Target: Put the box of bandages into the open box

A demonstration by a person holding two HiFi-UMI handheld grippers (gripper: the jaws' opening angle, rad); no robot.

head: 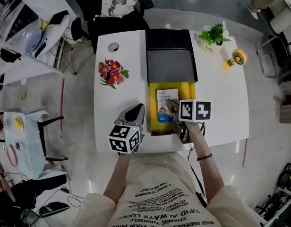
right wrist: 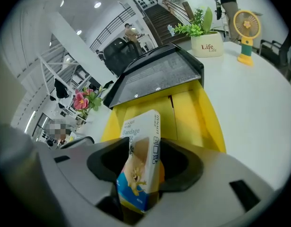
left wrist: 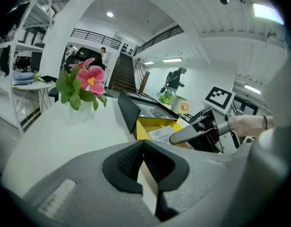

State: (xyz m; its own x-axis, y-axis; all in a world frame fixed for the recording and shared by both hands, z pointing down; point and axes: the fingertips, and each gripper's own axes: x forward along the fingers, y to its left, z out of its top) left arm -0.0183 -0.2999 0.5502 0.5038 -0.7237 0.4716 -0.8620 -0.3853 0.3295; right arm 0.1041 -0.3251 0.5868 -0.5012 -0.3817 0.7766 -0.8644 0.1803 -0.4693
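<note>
The bandage box (head: 167,105), white with a blue lower end, lies inside the open yellow box (head: 188,91), whose dark lid (head: 171,65) is folded back. My right gripper (head: 175,113) reaches into the yellow box at its near right. In the right gripper view the bandage box (right wrist: 141,160) stands tilted between the open jaws, with a dark gap on its left side. My left gripper (head: 135,113) hovers over the table just left of the yellow box, its tips together and nothing in them. From the left gripper view the bandage box (left wrist: 162,134) shows behind the right gripper (left wrist: 192,131).
A vase of pink flowers (head: 112,72) stands on the white table's (head: 221,98) left side near a round hole (head: 113,47). A potted green plant (head: 212,37) and a small yellow fan (head: 235,58) stand at the far right. The table's near edge lies just under both grippers.
</note>
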